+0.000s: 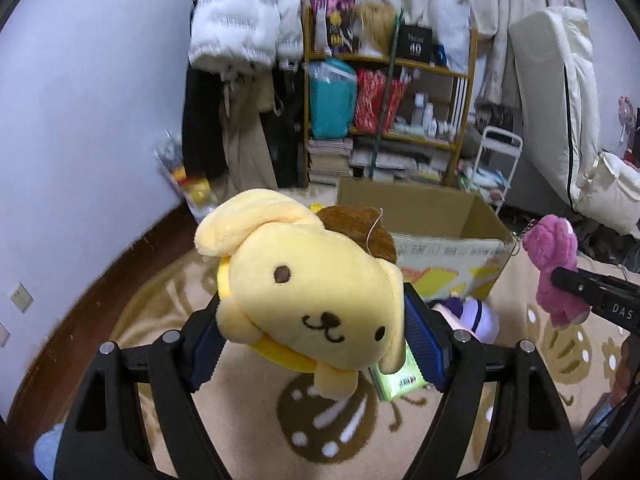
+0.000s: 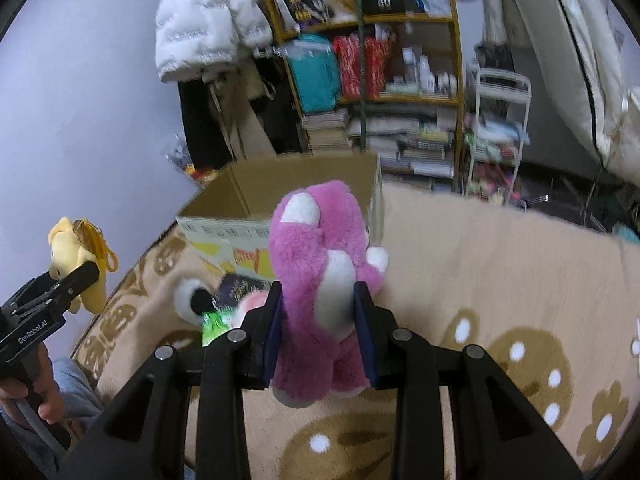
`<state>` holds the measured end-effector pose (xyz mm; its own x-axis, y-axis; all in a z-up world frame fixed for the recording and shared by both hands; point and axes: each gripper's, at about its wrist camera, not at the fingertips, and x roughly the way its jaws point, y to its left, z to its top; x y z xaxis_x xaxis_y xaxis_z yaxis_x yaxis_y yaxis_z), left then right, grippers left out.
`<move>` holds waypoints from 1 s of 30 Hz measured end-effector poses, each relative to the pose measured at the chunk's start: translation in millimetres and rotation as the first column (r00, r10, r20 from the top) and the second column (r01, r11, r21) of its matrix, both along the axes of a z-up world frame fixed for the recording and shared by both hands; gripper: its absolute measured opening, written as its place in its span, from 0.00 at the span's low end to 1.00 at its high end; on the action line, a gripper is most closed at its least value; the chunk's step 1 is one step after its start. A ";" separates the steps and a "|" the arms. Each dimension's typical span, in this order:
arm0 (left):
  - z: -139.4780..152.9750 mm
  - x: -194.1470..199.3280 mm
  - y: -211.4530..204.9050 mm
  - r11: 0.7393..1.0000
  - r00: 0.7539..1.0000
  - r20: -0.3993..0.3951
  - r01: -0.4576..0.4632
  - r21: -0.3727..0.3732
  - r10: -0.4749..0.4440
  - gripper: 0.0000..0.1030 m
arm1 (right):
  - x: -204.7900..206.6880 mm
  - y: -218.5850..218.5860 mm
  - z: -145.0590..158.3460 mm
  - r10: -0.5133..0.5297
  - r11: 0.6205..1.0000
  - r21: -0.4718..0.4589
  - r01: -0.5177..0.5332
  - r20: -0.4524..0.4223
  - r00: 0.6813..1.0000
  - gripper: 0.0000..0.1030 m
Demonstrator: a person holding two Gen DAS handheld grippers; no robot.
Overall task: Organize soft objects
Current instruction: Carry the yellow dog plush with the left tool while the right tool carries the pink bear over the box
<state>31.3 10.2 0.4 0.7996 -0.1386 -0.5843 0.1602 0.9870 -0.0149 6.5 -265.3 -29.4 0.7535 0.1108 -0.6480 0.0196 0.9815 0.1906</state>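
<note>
Left gripper (image 1: 312,344) clamps yellow plush (image 1: 308,300) — right gripper (image 2: 320,332), pink bear (image 2: 320,280)

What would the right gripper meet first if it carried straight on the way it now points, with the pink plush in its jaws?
Probably the open cardboard box: it lies directly beyond the right gripper and its pink plush, with nothing visible between them. Depth is unclear, so it might reach the rug just short of it.
</note>
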 end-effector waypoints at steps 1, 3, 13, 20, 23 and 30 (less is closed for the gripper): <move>5.0 -2.1 0.7 1.000 1.000 0.015 0.000 -0.004 0.000 0.76 | -2.9 0.2 4.5 0.000 1.000 -0.010 0.000 0.020 1.000 0.34; 11.7 -5.2 1.9 1.000 0.999 0.035 0.002 -0.010 -0.002 0.76 | -4.6 1.5 13.6 0.000 1.000 -0.013 0.001 0.055 0.999 0.34; 45.1 -5.3 -11.2 0.999 0.986 0.162 0.039 0.034 -0.044 0.76 | -0.7 1.6 49.5 0.003 1.000 -0.006 -0.003 0.158 0.987 0.34; 70.5 10.3 -20.1 0.998 0.973 0.224 0.037 0.051 -0.047 0.76 | 14.2 -0.4 68.9 0.003 1.000 -0.025 0.002 0.205 0.979 0.34; 79.1 20.6 -25.2 0.998 0.969 0.241 0.035 0.057 -0.047 0.77 | 24.8 0.2 76.2 0.010 0.999 -0.045 0.001 0.225 0.974 0.34; 83.8 44.2 -40.2 0.997 0.966 0.250 0.053 0.060 -0.066 0.77 | 51.8 -4.6 88.2 -0.002 1.000 -0.021 0.008 0.271 0.963 0.34</move>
